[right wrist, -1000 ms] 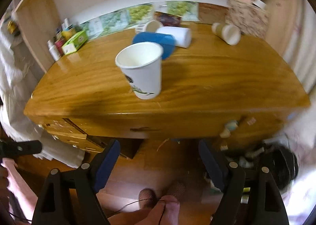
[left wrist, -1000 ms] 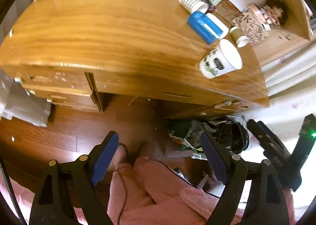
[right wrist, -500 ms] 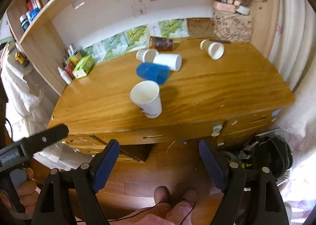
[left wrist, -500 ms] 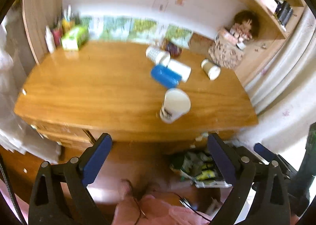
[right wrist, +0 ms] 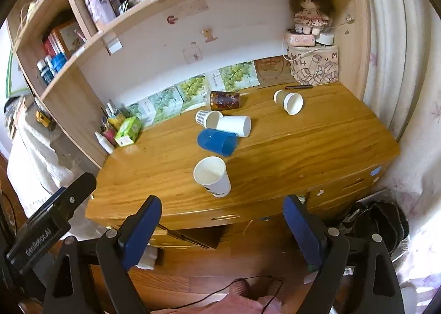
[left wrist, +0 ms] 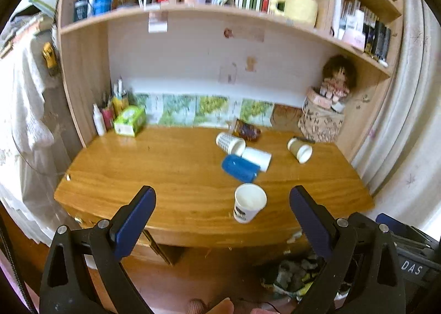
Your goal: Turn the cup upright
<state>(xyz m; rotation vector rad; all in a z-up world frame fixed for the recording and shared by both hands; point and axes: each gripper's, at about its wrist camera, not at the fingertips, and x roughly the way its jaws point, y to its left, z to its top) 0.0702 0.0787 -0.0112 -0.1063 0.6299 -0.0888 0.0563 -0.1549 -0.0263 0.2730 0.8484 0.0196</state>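
A white paper cup with a dark print (left wrist: 249, 203) (right wrist: 212, 176) stands upright near the front edge of the wooden desk (left wrist: 154, 165) (right wrist: 317, 143). Behind it several cups lie on their sides: a blue cup (left wrist: 239, 168) (right wrist: 217, 141), a white cup (left wrist: 257, 158) (right wrist: 234, 125), a patterned cup (left wrist: 230, 143) (right wrist: 208, 118) and a tan cup (left wrist: 300, 149) (right wrist: 289, 101). My left gripper (left wrist: 222, 212) and my right gripper (right wrist: 222, 227) are both open and empty, held back from the desk's front edge.
A green box (left wrist: 129, 120) (right wrist: 128, 131) and small bottles stand at the desk's back left. A patterned bag (left wrist: 321, 120) (right wrist: 314, 67) with a doll stands at the back right. A dark can (right wrist: 224, 100) lies near the wall. Bookshelves hang above. Clutter lies on the floor.
Both grippers have pulled back and tilted up from the desk. The views now take in the whole desk and the shelves. The printed cup stays upright in place.
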